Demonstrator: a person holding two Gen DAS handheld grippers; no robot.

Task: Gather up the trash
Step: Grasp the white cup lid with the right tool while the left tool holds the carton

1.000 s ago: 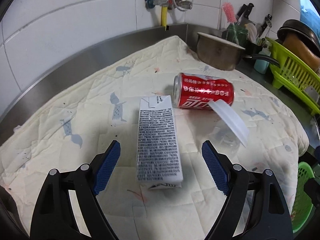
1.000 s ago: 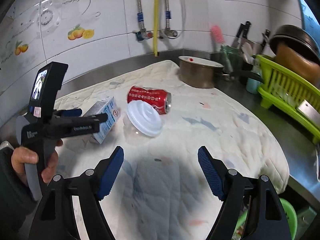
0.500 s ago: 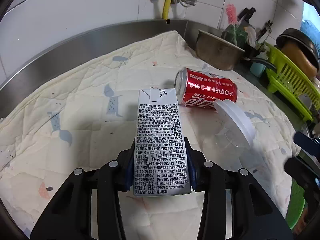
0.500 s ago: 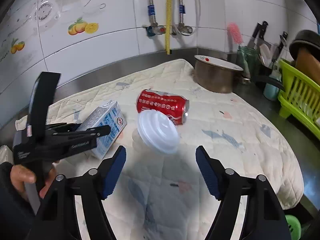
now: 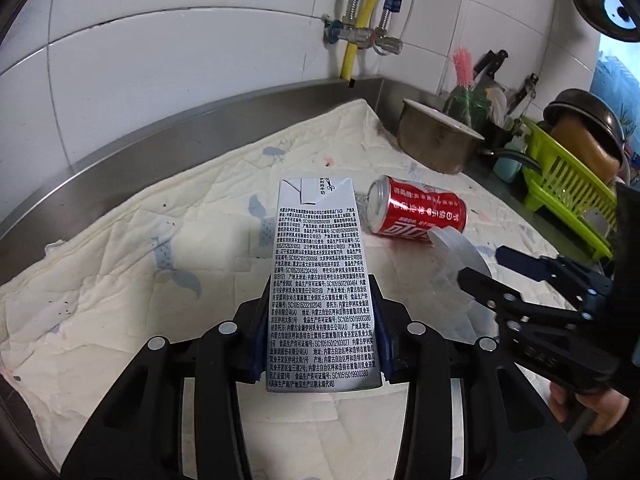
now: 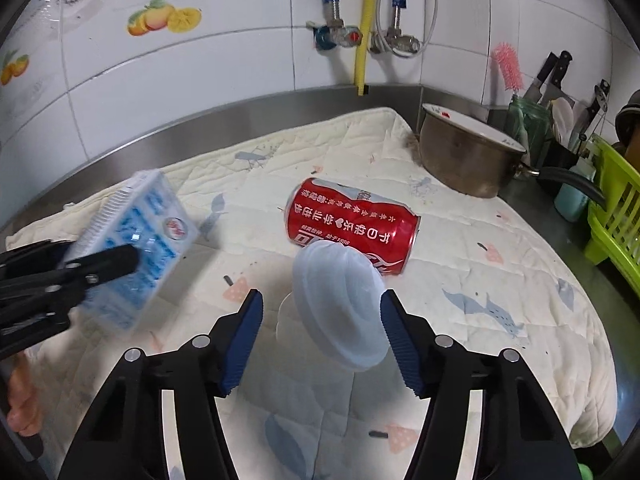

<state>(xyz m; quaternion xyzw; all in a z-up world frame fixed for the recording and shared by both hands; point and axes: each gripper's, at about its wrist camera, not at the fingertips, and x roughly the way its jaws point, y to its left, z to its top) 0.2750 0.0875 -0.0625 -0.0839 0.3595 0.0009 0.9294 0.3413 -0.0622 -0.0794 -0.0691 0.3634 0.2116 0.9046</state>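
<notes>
Centrally, the left claw (image 5: 322,330) grips the carton (image 5: 320,280); the right claw (image 6: 322,338) gapes around the cup (image 6: 340,304), frame centre, can (image 6: 352,228) beyond.

The milk carton (image 5: 320,280) looks like coated paperboard with a faint sheen, printed in fine black text. At its two o'clock the red soda can (image 5: 416,212) is glossy metal. The plastic cup (image 6: 340,312) is translucent, smooth plastic with a milky lid. Underneath lies a quilted cloth mat (image 5: 140,264), matt, stitched and stained. The gripper pads (image 6: 400,340) are ribbed blue rubber on matt black plastic. The pot (image 6: 464,156) is dull brushed metal.
</notes>
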